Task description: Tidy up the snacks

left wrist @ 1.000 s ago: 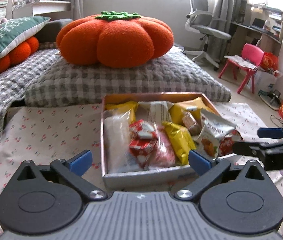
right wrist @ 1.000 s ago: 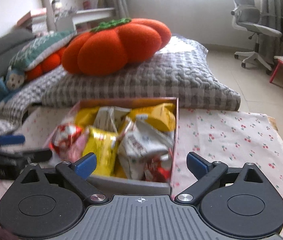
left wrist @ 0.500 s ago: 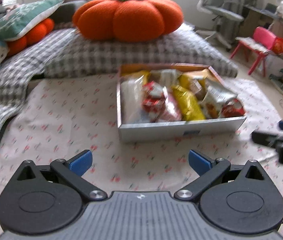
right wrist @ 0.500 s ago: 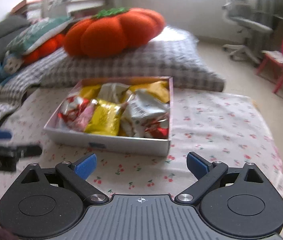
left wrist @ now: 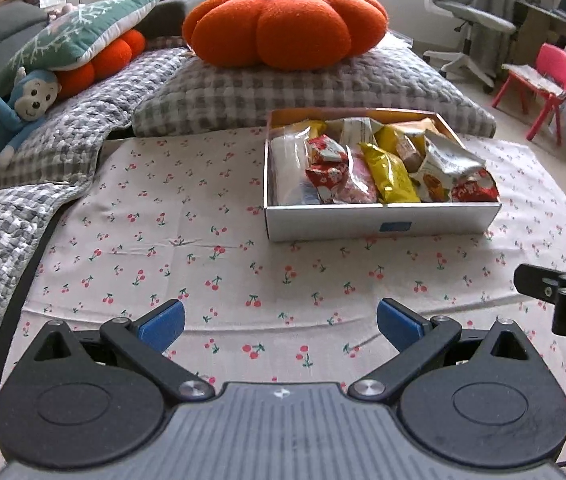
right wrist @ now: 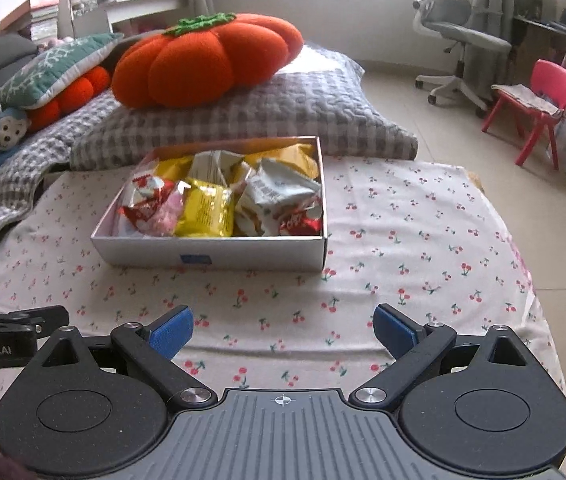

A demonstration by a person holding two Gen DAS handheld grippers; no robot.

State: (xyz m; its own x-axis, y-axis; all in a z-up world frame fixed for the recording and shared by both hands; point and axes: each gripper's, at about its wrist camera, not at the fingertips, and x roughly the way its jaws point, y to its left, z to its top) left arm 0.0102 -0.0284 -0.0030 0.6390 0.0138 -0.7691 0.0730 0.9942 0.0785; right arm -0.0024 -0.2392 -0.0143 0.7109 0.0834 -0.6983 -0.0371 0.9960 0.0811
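Daylight falls on a pale tiled floor (right wrist: 435,128). At 1 o'clock stands a grey office chair (right wrist: 455,32) before grey curtains (right wrist: 491,4); at 2 o'clock, a pink child's chair (right wrist: 539,100). A white shelf (right wrist: 123,4) with books sits at 11 o'clock.

Each claw, left claw (left wrist: 280,326) and right claw (right wrist: 283,326), has a ribbed grey body with a small crosshair mark, two black round-lobed plates, black linkage arms on silver screws, and blue fingertips (right wrist: 172,332); white lettering marks one side.
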